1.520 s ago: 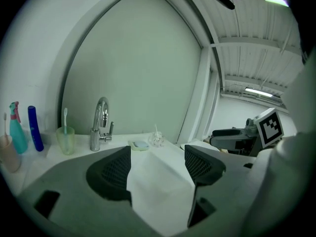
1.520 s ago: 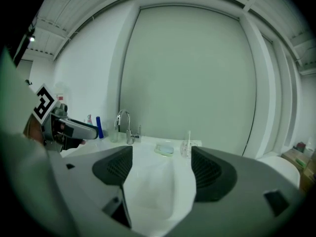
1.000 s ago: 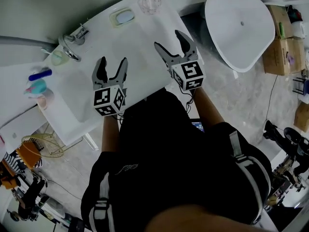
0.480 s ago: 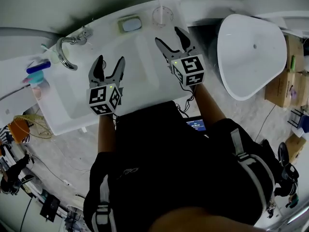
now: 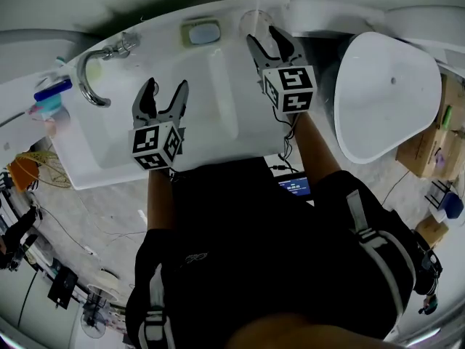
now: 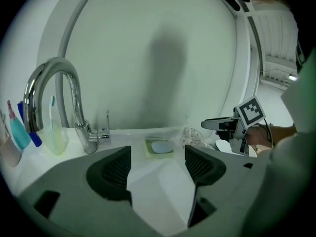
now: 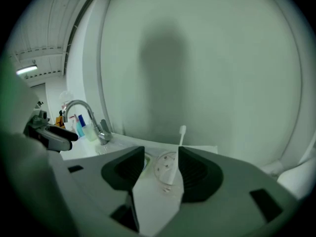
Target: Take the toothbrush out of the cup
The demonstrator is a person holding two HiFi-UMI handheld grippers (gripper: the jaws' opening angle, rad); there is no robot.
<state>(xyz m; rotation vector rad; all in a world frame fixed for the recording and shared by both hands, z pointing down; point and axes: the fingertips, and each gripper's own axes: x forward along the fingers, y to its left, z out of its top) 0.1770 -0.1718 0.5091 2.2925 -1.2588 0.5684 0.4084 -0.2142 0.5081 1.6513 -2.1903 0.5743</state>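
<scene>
- The white toothbrush [image 7: 180,141] stands tilted in a clear cup [image 7: 165,169]. Its head pokes up above the rim, against the pale wall.
- The cup sits on the back ledge of the white sink [image 5: 116,140], towards its right-hand corner, just to the right of a pale green soap dish [image 5: 200,32] holding a bluish bar.
- The right gripper [image 7: 161,157] is up at the cup. Its two dark fingers are closing, with the cup and the brush's handle framed in the gap between them. The handle runs close by the right-hand pad, but neither pad looks pressed onto anything.
- From overhead, the right gripper's tips [image 5: 263,36] reach the near rim of the cup [image 5: 251,22].
- The left gripper [image 5: 166,87] hovers over the sink basin, well apart from the cup. Its fingers are spread wide, with only bare white sink between them.
- A curved chrome tap [image 5: 91,78] stands at the back left of the sink.
- Blue and teal bottles [image 5: 49,99] cluster on the ledge past the tap.
- A white bathtub [image 5: 385,93] lies off to the right of the sink.
</scene>
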